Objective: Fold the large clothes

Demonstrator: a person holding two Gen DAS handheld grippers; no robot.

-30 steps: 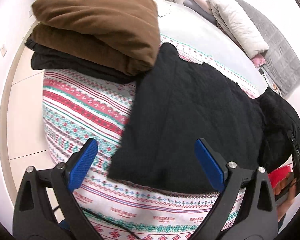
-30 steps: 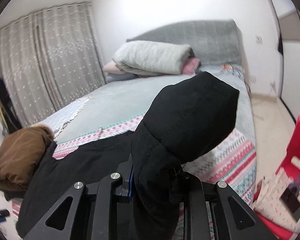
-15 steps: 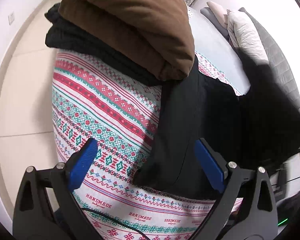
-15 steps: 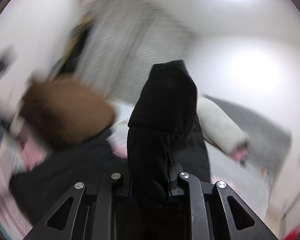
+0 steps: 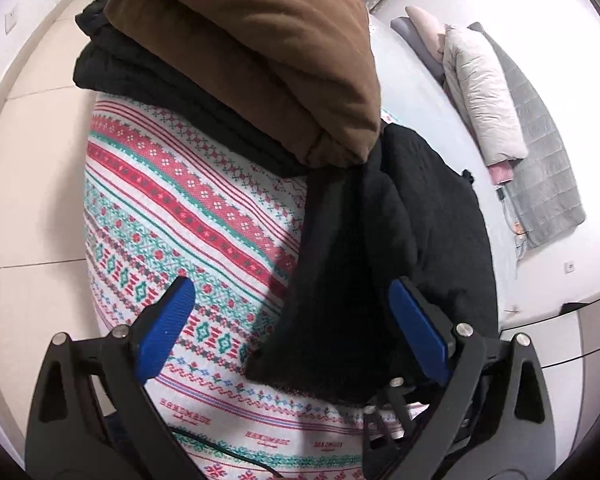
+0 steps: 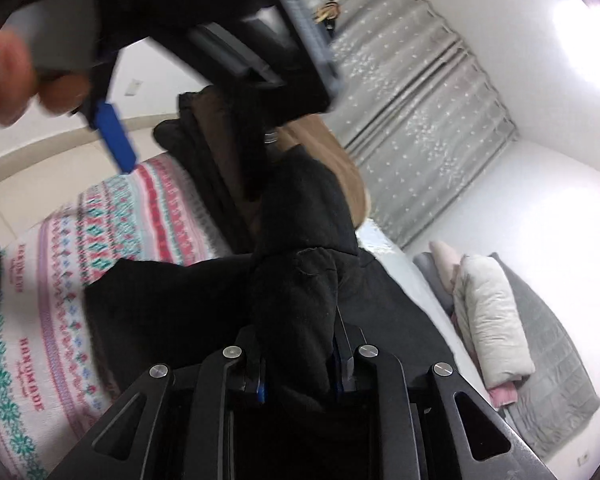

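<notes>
Ahead of our left hand-held gripper (image 5: 292, 328), on the patterned blanket (image 5: 172, 208) spread over the bed (image 5: 404, 80), lies the black jacket (image 5: 380, 248) we are folding. Beyond it sits a stack of folded clothes, a brown garment (image 5: 260, 48) on top of a black one (image 5: 148, 76), so we judge that part of the task done. Our left jaws stand wide apart with nothing pressed between them; the jacket's near edge lies just under the right-hand pad. Our right hand-held gripper (image 6: 300, 364) is clamped on a thick bunch of the jacket (image 6: 300, 280), lifted above the part lying flat. The fold looks midway to us: the carried part must be laid over and smoothed. Afterwards the jacket probably joins the stack.
</notes>
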